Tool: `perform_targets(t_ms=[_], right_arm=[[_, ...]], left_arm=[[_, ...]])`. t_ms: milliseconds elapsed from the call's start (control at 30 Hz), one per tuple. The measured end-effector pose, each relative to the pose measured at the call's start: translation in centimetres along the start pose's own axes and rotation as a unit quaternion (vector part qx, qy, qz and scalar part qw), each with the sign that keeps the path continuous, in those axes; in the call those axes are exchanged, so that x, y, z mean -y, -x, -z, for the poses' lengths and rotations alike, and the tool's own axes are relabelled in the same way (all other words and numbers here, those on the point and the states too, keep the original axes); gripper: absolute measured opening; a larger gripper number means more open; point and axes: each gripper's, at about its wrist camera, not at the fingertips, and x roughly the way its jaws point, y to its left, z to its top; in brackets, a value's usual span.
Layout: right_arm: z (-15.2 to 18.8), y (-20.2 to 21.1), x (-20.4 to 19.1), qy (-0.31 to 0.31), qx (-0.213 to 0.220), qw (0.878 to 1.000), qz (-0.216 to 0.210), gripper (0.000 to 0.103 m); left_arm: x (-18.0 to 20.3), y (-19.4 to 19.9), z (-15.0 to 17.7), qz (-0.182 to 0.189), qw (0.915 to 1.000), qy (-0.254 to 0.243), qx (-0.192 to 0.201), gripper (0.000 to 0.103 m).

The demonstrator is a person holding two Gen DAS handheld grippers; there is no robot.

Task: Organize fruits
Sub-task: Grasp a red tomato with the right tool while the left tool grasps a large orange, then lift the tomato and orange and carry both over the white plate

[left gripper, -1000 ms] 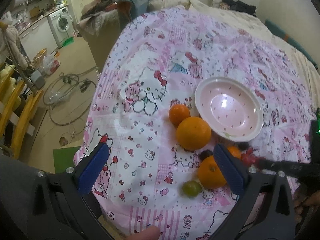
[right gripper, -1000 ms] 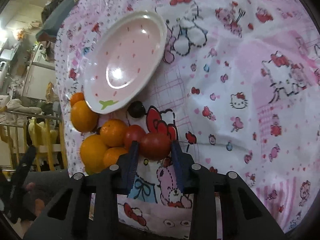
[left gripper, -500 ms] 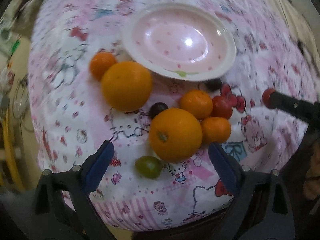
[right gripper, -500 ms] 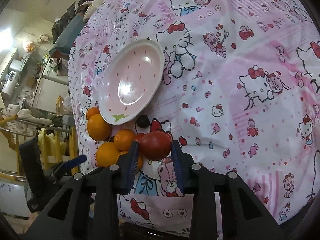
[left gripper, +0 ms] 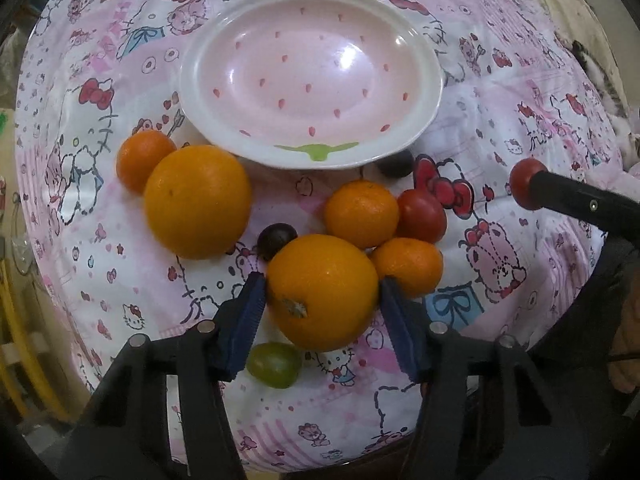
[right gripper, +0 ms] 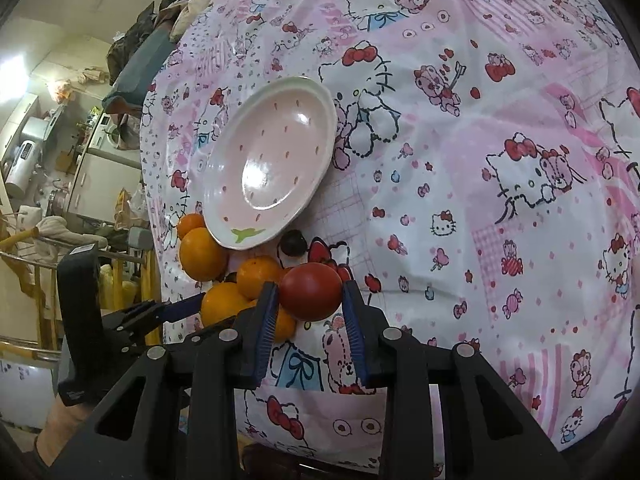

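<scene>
A pink plate (left gripper: 312, 68) with a white rim lies empty on the Hello Kitty cloth. My left gripper (left gripper: 322, 304) has its blue pads on both sides of a large orange (left gripper: 322, 292) that rests on the cloth. My right gripper (right gripper: 308, 300) is shut on a red tomato (right gripper: 310, 294) and holds it above the cloth, right of the fruit pile; the tomato also shows in the left wrist view (left gripper: 526, 182). Another large orange (left gripper: 198, 200), three small oranges (left gripper: 360, 212), a second tomato (left gripper: 422, 216), two dark grapes (left gripper: 276, 238) and a green grape (left gripper: 274, 364) lie in front of the plate.
The pink patterned cloth (right gripper: 480, 160) covers a rounded table that drops off at the near edge. Left of it in the right wrist view are yellow chair frames (right gripper: 24, 240), kitchen units and clutter (right gripper: 100, 152).
My left gripper has come down over the fruit and closed in around the large orange. My right gripper has lifted the tomato away from the pile.
</scene>
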Motion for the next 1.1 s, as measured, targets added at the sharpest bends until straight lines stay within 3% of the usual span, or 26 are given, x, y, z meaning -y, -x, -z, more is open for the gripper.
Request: perform_targets(t_ms=[367, 500, 667, 867, 1100], right_arm=[[-0.1, 0.5, -0.1, 0.001, 0.009, 1.000, -0.002, 0.034], [-0.1, 0.8, -0.5, 0.012, 0.015, 1.000, -0.005, 0.034], [-0.2, 2.3, -1.2, 0.030, 0.045, 0.998, -0.011, 0.034], [-1.3, 4.7, -2.1, 0.048, 0.088, 0.994, -0.030, 0.034], [-5.1, 5.6, -3.7, 0.071, 0.112, 0.991, -0.032, 0.034]], left_arm=[[-1.4, 1.4, 2.2, 0.006, 0.9996, 0.018, 0.020, 0.048], [-1.0, 3.7, 3.1, -0.016, 0.9975, 0.002, 0.068, 0.048], [-1.6, 7.1, 3.2, -0.024, 0.9918, 0.021, 0.124, 0.048], [-2.4, 10.0, 1.3, -0.030, 0.9839, 0.042, 0.171, 0.048], [-3.5, 10.8, -2.7, -0.056, 0.9814, 0.038, 0.180, 0.048]])
